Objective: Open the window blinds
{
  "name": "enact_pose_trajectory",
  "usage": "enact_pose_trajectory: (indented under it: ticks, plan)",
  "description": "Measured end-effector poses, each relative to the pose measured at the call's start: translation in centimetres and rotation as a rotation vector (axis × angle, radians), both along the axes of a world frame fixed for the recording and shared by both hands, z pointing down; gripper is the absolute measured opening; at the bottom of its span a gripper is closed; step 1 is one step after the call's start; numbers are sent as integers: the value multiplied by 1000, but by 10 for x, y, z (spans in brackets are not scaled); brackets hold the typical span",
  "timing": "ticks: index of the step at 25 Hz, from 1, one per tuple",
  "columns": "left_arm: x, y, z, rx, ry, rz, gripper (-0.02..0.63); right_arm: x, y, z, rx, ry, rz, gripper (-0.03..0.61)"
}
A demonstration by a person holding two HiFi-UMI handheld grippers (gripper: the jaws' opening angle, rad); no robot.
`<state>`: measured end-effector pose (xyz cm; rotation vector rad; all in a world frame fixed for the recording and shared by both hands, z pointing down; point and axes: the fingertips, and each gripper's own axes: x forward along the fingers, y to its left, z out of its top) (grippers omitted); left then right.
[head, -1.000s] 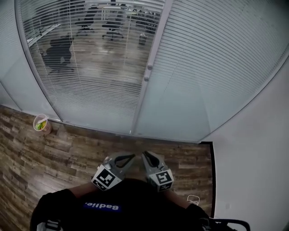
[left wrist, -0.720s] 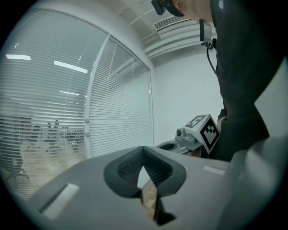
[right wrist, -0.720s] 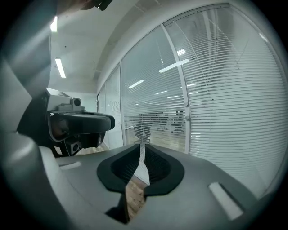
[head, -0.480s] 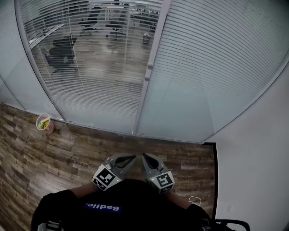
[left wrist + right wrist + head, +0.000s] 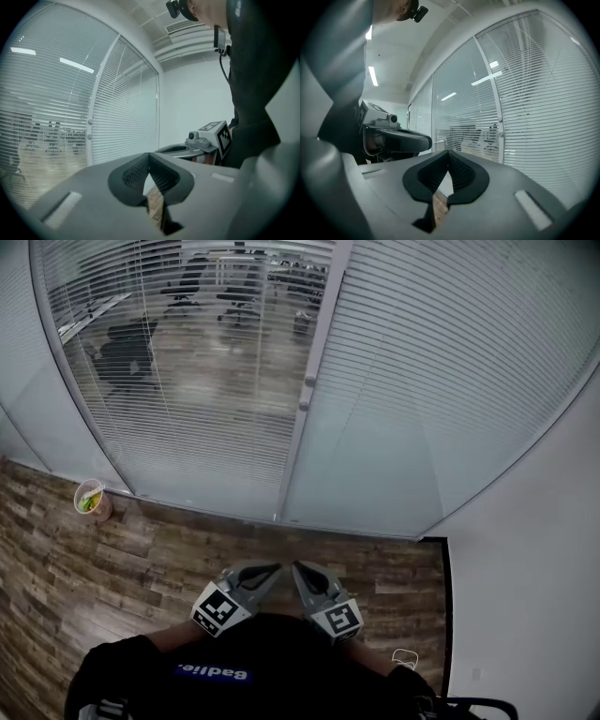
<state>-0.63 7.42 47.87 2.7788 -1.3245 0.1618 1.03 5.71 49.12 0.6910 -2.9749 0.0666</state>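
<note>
Low at bottom centre of the head view: left gripper [image 5: 272, 570] and right gripper [image 5: 298, 569], tips nearly meeting, fingers of each pressed together, empty. Well apart from window blinds [image 5: 187, 409] across the upper frame, beyond wood floor [image 5: 141, 549].

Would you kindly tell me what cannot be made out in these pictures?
Room behind the right blind panel: head view, hidden by its closed slats.
What the cup on the floor holds: head view, too small.
Frame knobs: head view, too small to tell their kind.
Small pale object beside the person: head view, too small to identify.
</note>
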Motion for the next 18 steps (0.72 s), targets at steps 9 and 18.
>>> enact_pose_trajectory:
  ticks: [9,18]
  plan:
    - [-3,5,2,-2,-1,10,0,-6,9,5,22,15,-38,3]
    - [-3,7,4,-8,-2,16,0,-8,14,7,15,20,-53,3]
